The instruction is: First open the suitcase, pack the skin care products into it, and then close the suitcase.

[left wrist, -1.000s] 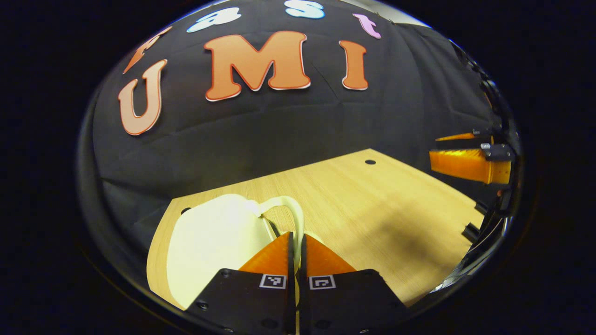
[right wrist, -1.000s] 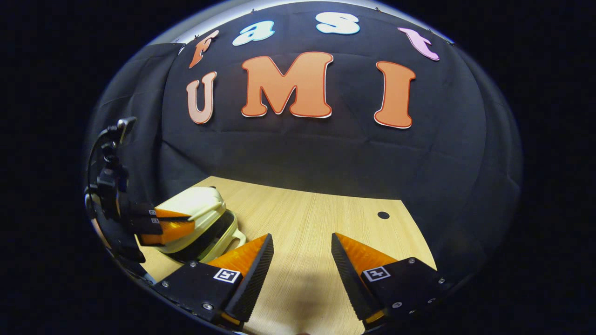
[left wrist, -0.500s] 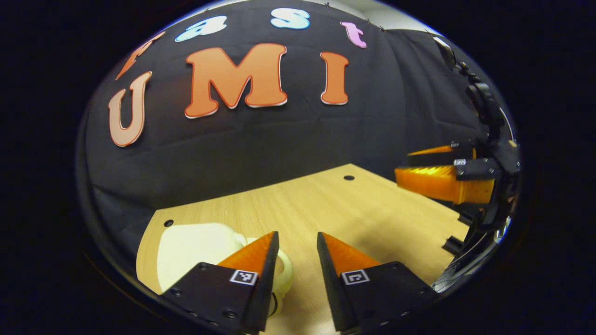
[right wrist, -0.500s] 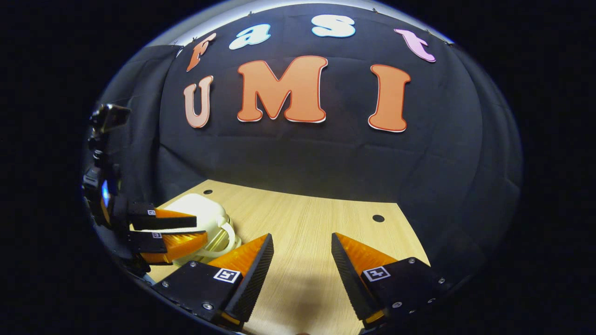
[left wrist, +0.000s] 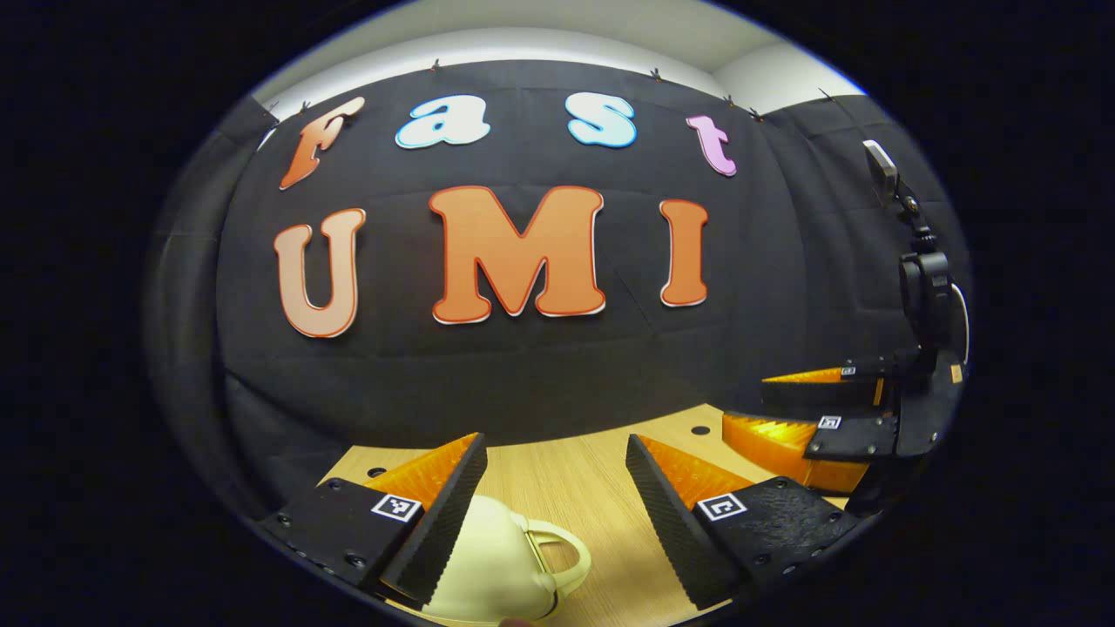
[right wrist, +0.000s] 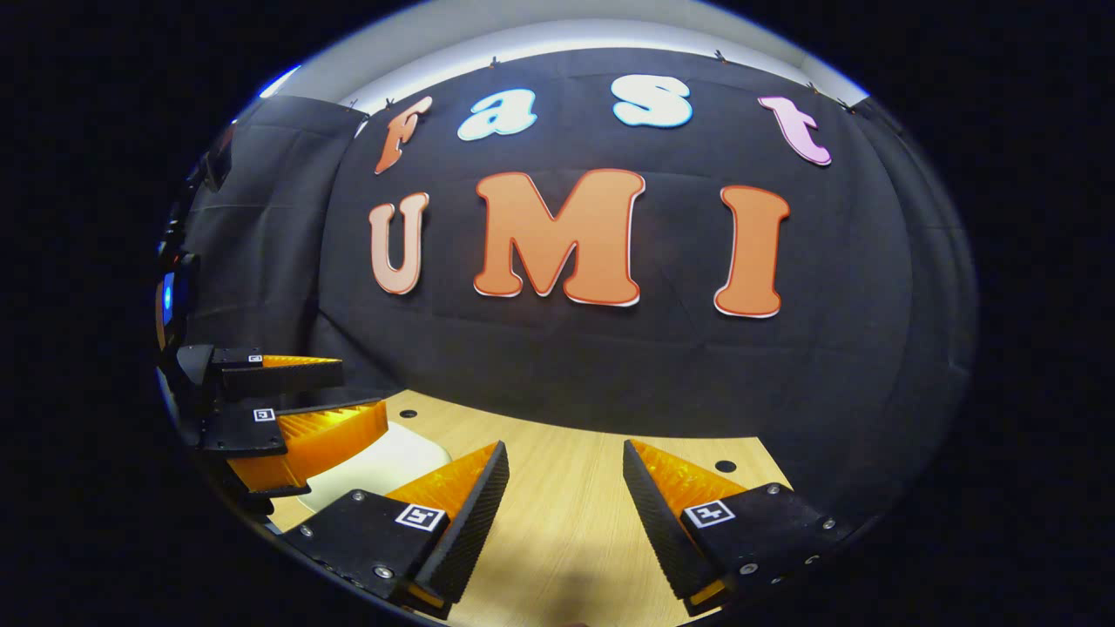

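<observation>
1. Hovering above the wooden table point(left wrist: 575, 479), the left gripper point(left wrist: 556, 496) has its two fingers spread wide apart with nothing between them.
2. Below it, at the near edge of the left gripper view, lies the cream suitcase point(left wrist: 492, 566), closed, with its looped handle point(left wrist: 562, 557) pointing right; the gripper's left finger partly covers its left side, and whether they touch cannot be told.
3. At the right of that view, the right gripper point(left wrist: 801, 409) hangs over the table's right part, turned sideways, its fingers apart.
4. Seen in the right gripper view, the right gripper point(right wrist: 564, 501) is likewise spread open and empty above bare wood.
5. To the left in that view, the left gripper point(right wrist: 322, 401) sits above the suitcase point(right wrist: 383, 461), a pale patch of which shows between the two tools.
6. Small dark holes point(right wrist: 725, 467) mark the table near its far edge, which meets the black cloth wall point(right wrist: 566, 366).
</observation>
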`<state>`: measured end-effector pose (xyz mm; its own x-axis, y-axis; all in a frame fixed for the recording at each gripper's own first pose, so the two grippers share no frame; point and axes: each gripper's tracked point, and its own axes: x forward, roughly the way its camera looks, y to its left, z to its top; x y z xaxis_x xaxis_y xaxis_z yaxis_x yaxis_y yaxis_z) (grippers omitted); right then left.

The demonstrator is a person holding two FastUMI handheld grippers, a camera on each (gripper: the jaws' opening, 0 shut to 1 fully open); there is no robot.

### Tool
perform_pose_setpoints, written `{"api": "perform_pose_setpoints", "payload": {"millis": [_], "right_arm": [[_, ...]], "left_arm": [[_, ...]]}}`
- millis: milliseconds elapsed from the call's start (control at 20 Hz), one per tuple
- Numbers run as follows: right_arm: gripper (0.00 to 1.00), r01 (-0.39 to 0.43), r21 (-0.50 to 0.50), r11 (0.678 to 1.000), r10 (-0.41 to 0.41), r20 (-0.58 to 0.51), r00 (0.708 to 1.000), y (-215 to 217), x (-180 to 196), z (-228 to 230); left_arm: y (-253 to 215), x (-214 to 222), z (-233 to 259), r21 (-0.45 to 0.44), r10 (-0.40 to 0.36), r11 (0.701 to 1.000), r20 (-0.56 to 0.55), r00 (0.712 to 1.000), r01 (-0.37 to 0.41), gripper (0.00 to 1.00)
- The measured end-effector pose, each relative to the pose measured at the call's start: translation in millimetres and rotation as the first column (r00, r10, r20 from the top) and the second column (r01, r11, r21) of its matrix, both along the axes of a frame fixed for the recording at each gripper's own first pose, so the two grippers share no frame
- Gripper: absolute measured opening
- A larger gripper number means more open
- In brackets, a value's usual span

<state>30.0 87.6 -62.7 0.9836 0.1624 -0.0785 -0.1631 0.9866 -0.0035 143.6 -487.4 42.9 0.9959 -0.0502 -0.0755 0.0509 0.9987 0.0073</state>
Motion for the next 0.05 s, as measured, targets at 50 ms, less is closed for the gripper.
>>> {"api": "perform_pose_setpoints", "payload": {"millis": [50], "right_arm": [[0.87, -0.005, -0.006, 1.000, 0.005, 0.006, 1.000, 2.8, -2.0, -0.1]], "left_arm": [[1.6, 0.4, 3.8, -0.005, 0.014, 1.000, 0.017, 1.000, -0.014, 0.99]]}}
